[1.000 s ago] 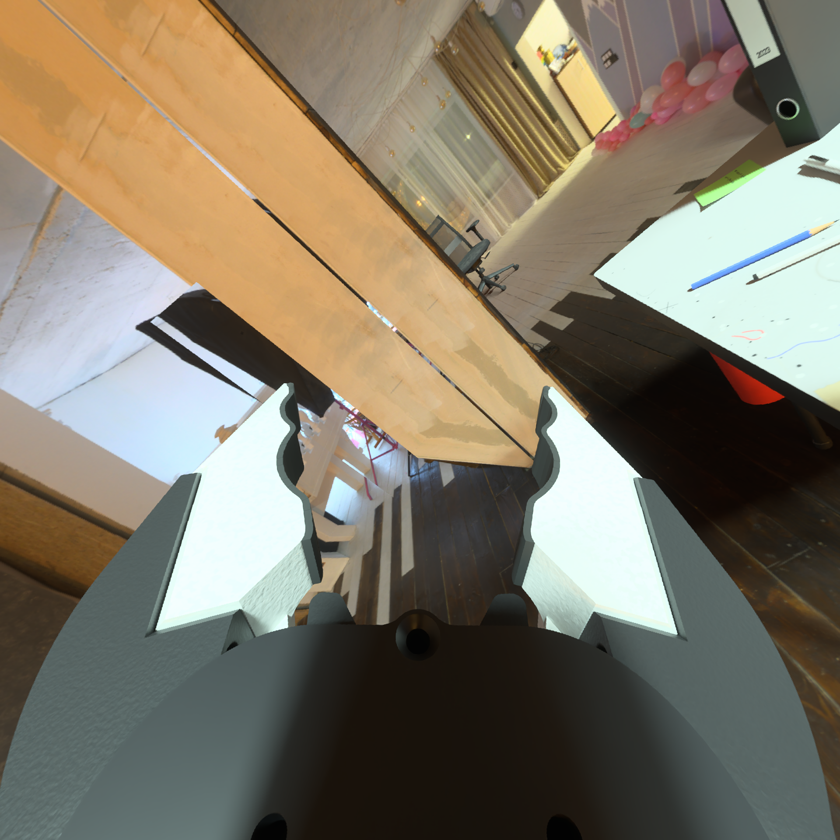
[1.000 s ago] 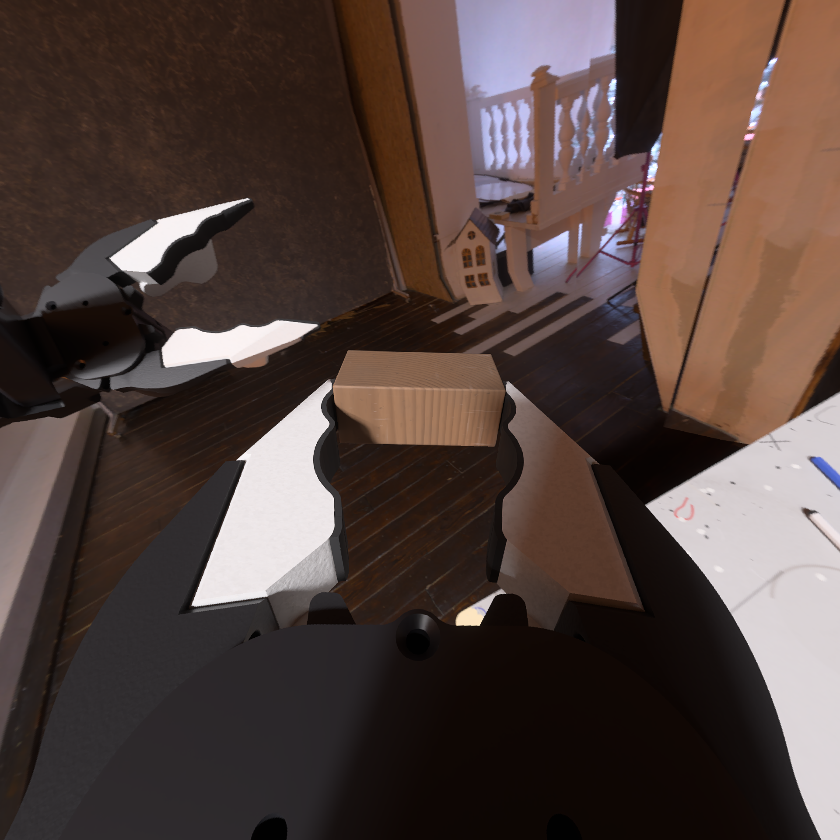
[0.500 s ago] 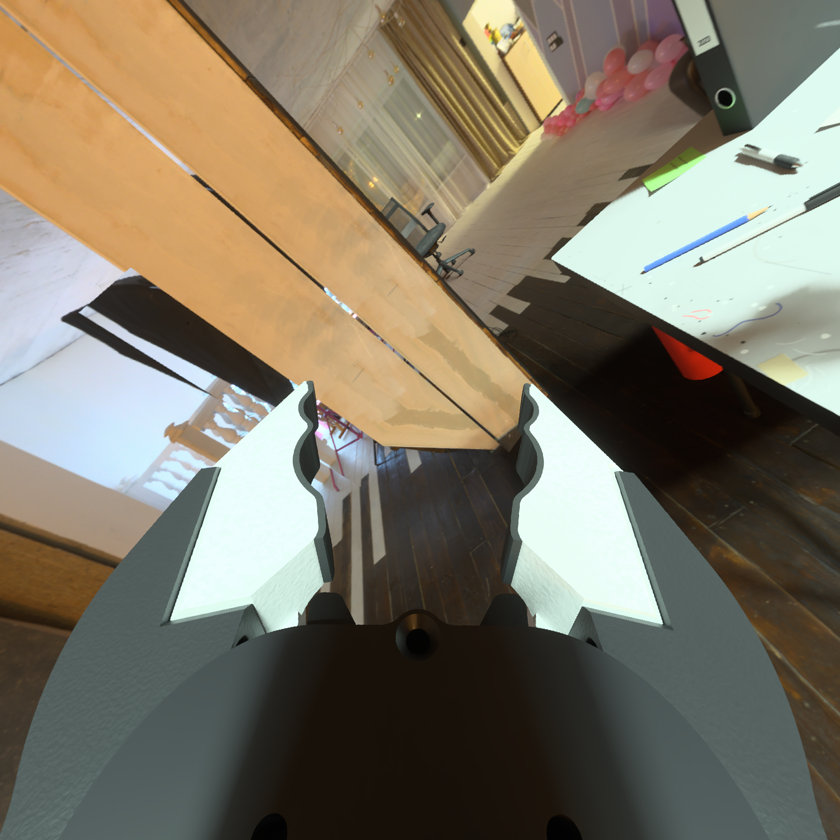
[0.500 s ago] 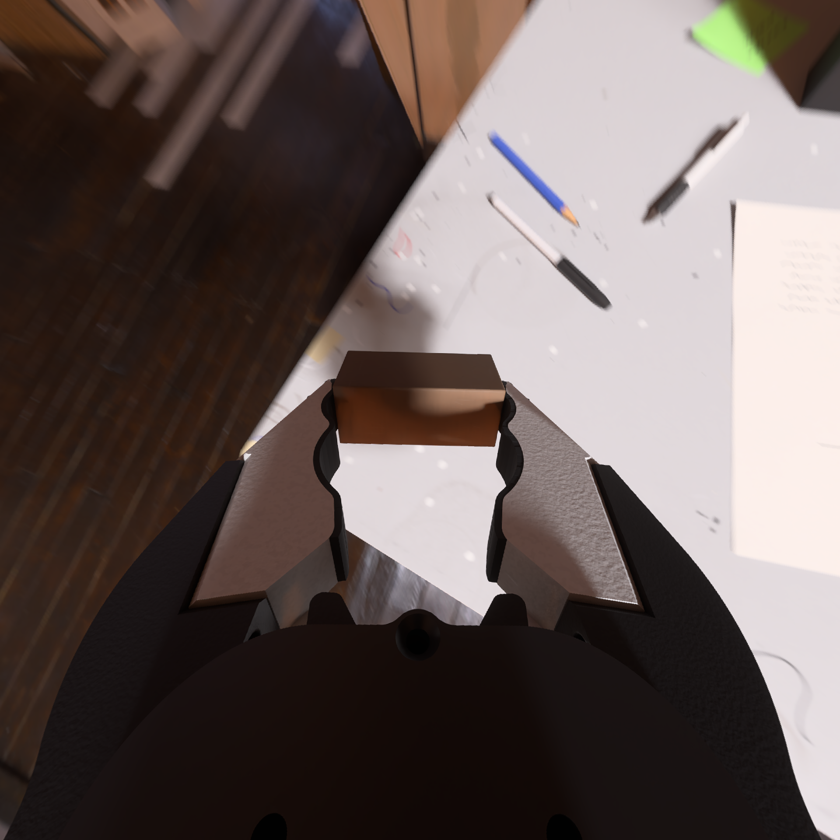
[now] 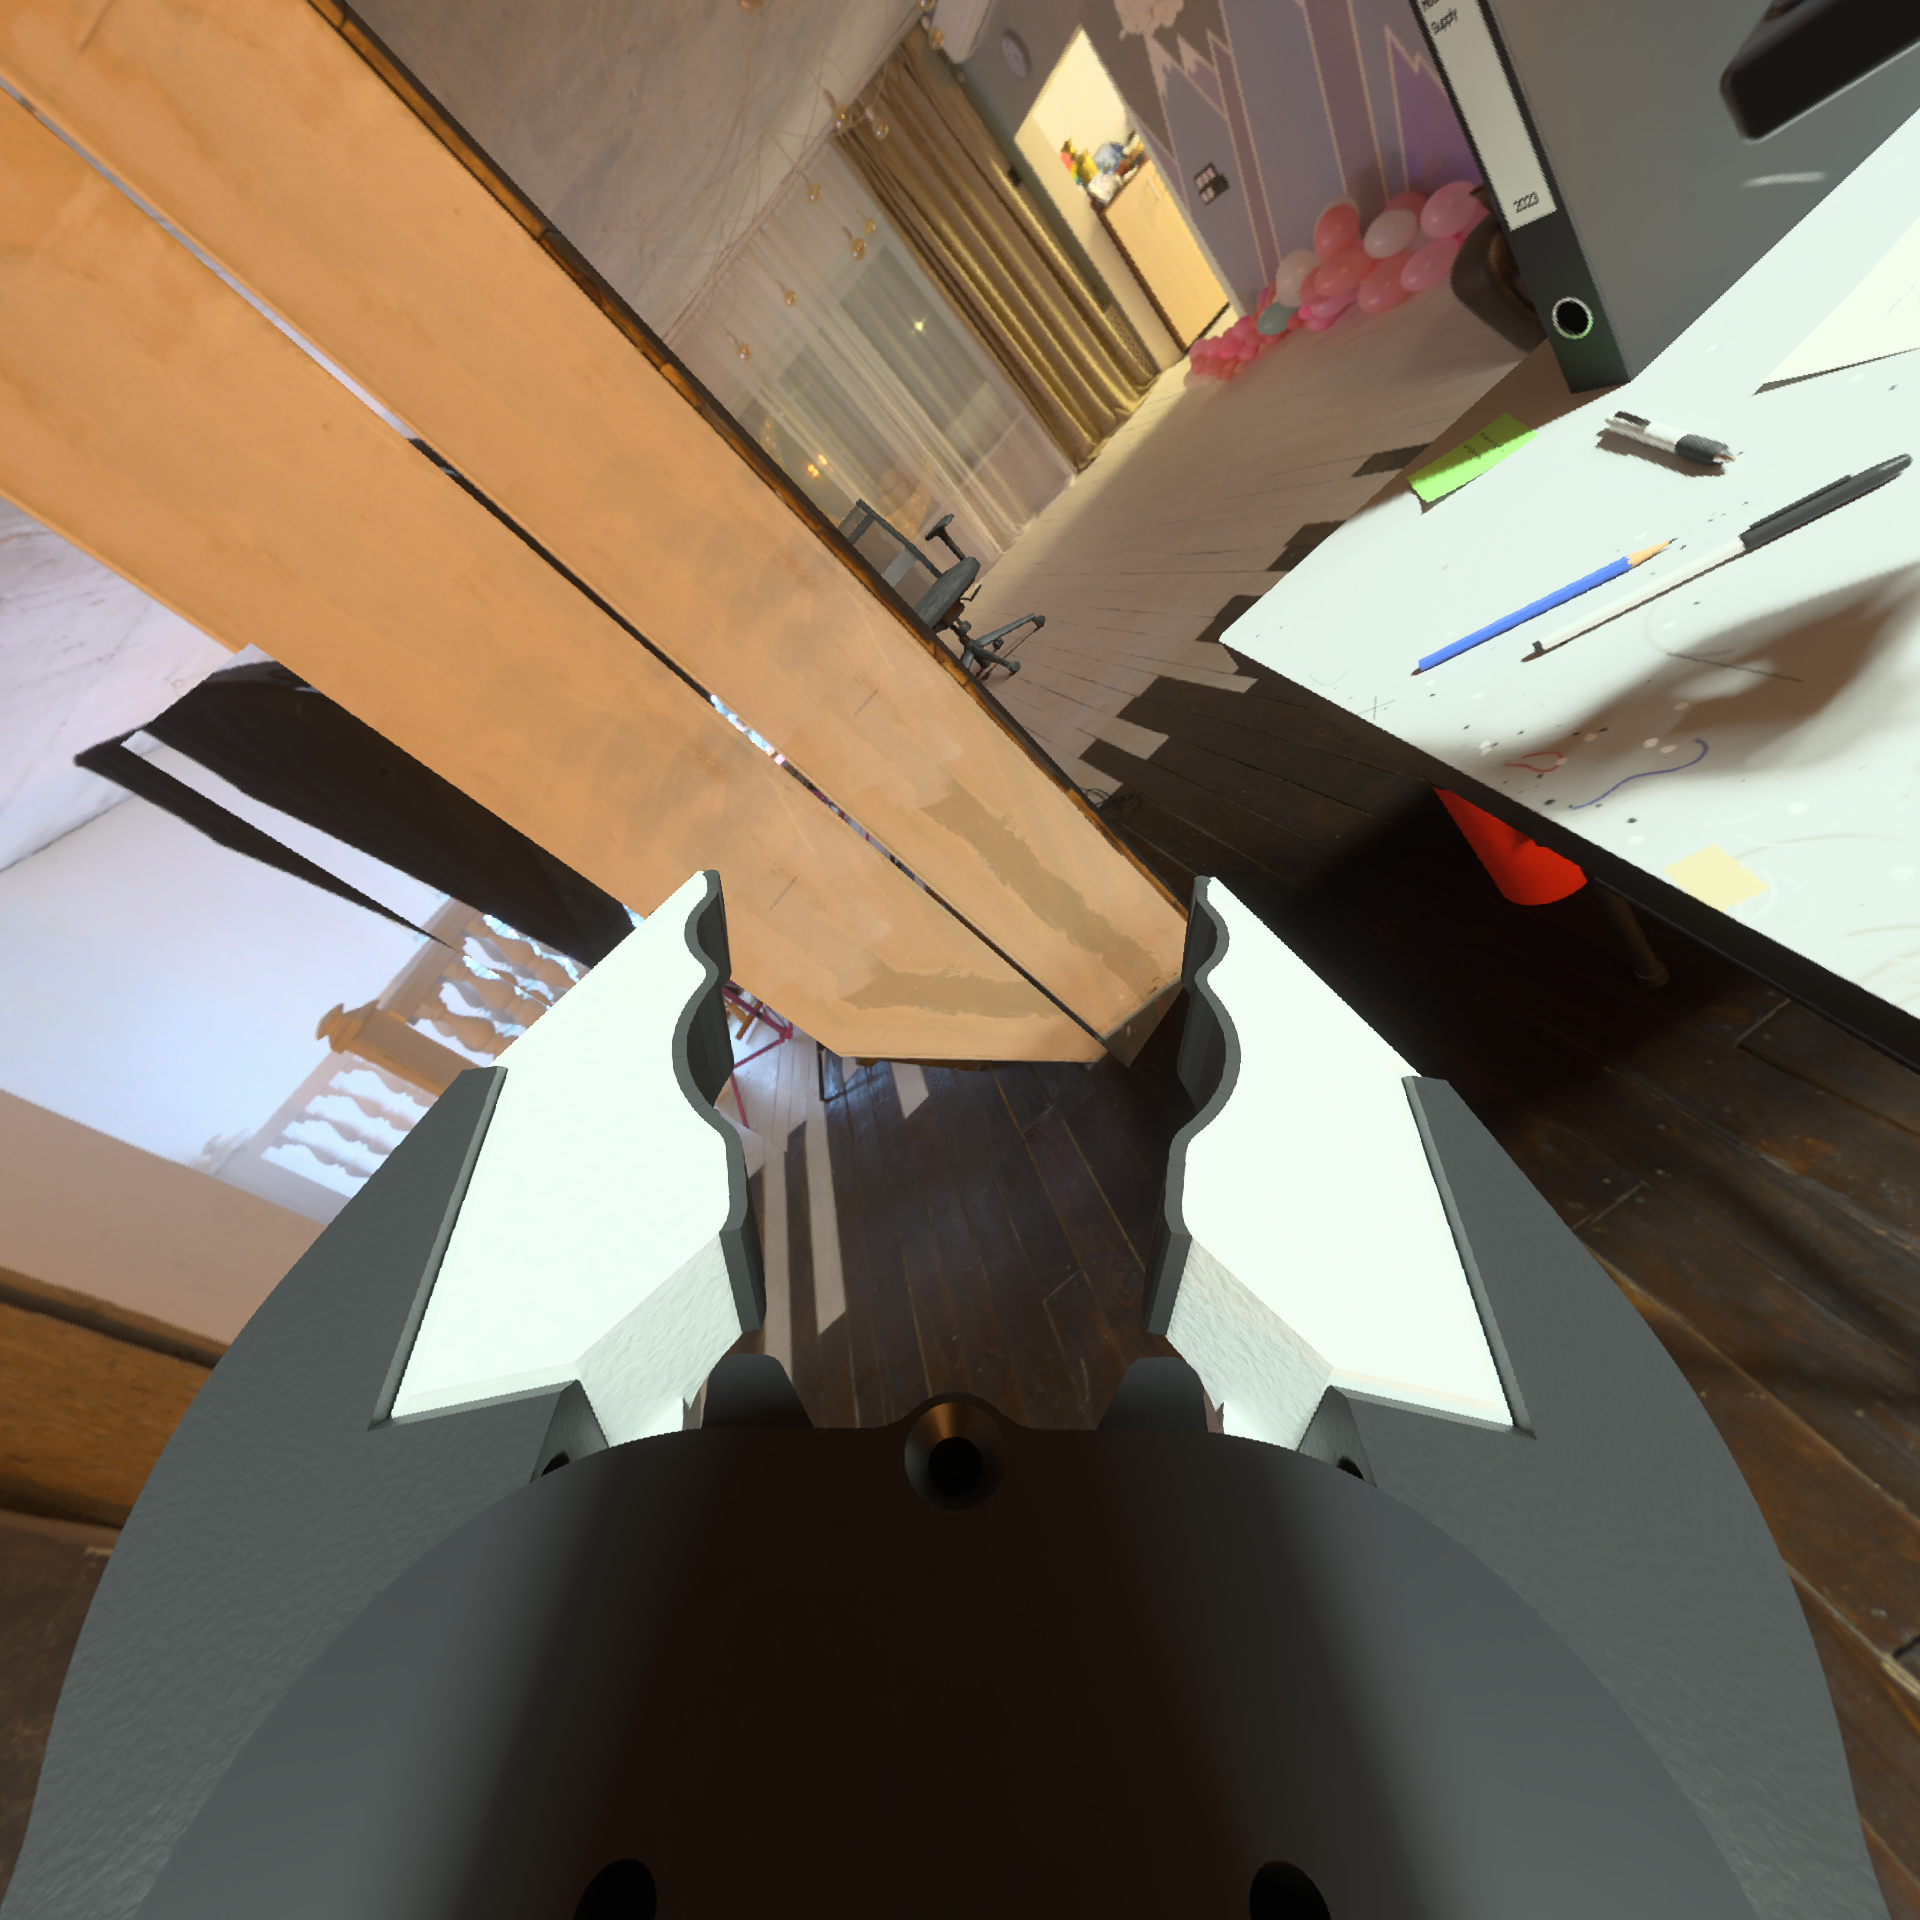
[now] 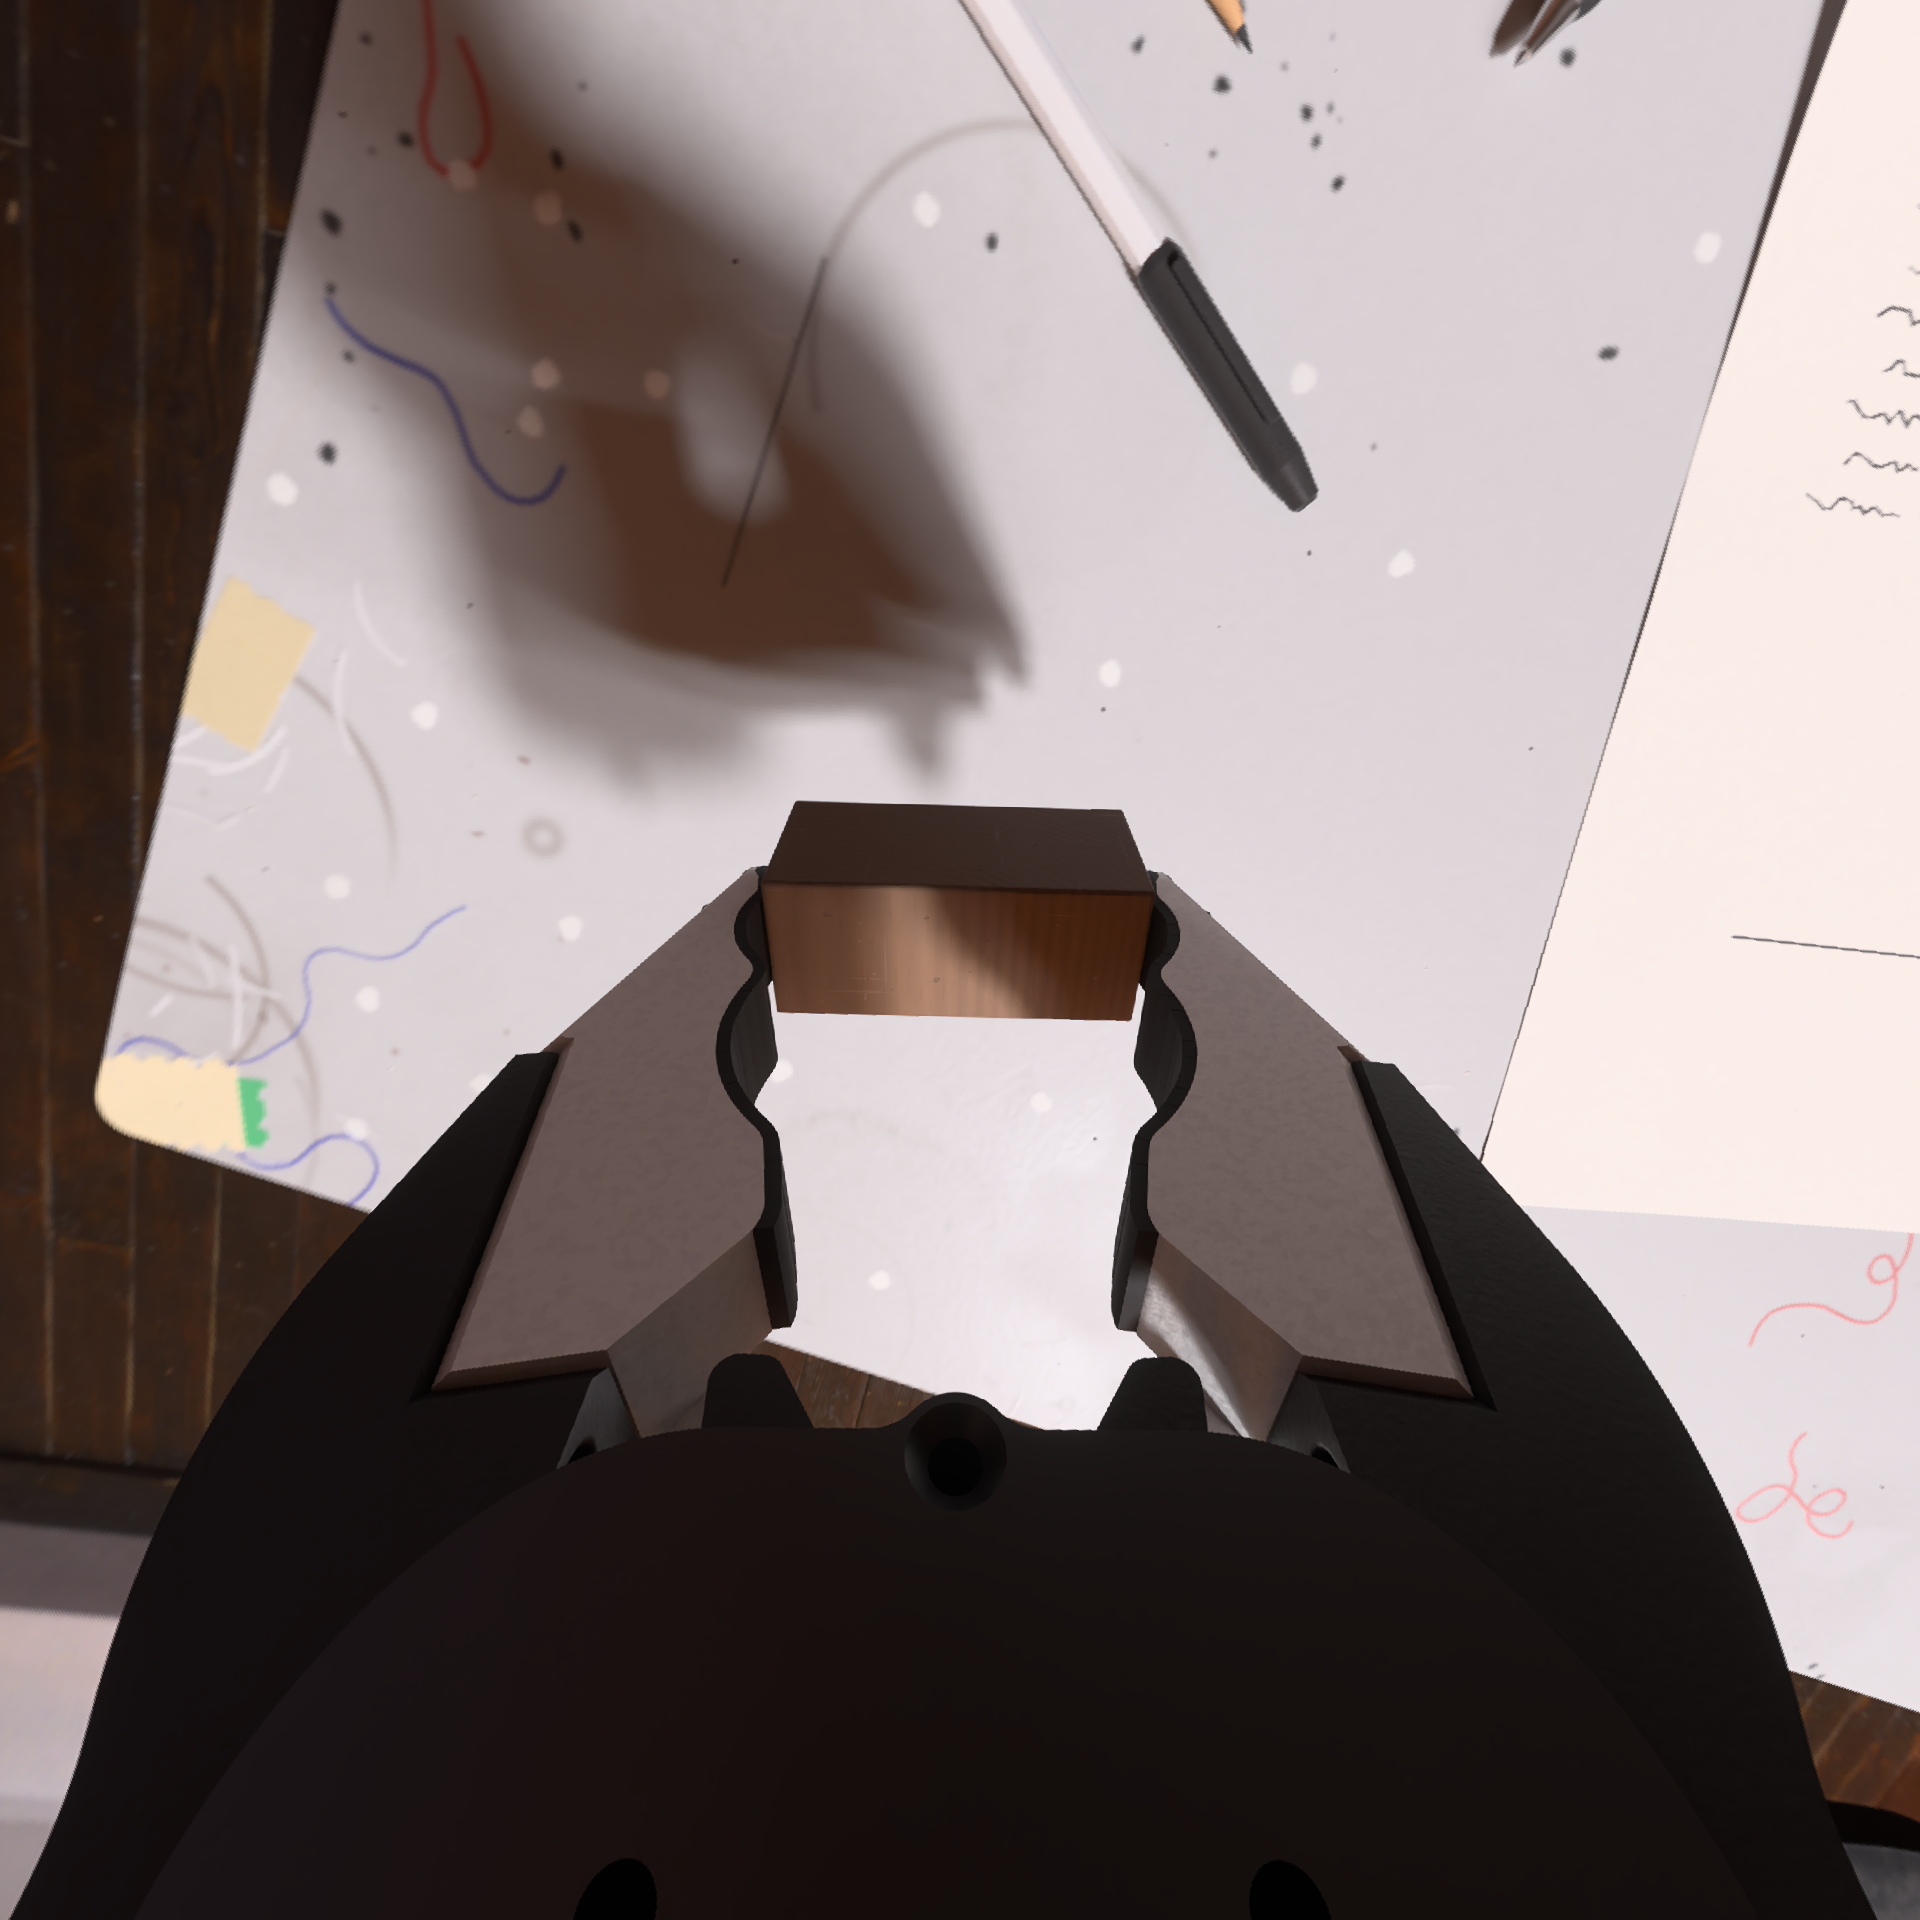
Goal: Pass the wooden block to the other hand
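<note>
— Block position first, please: where is the wooden block [image 6: 956, 940] now?

— It sits between the tips of the right gripper [image 6: 956, 951]. The two fingers [image 6: 644, 1101] press on its short ends, one on each side, so the block is pinched and lifted. Under it is the white tabletop [image 6: 1299, 727], and a soft shadow lies on this surface at about 11 o'clock from the block.

— What else is on the tabletop near it?

— A pen with black cap [image 6: 1164, 281] lies at about 1 o'clock from the block, well apart. A sheet of paper [image 6: 1745, 779] with some handwriting is at 3 o'clock. A pale yellow sticky note [image 6: 247, 665] is at about 10 o'clock, near the edge of the tabletop. I see also coloured scribbles and small spots on the surface.

— And the left gripper [image 5: 956, 904]?

— Its fingers [image 5: 592, 1122] are spread and hold nothing. Between them I see only dark wooden floor [image 5: 935, 1226] and a long wooden panel [image 5: 520, 540]. In this view the tabletop is at 2 o'clock, with a blue pencil [image 5: 1538, 603], a green note [image 5: 1470, 462] and a dark binder [image 5: 1538, 197] at its far side. The block does not show in the left wrist view.
</note>
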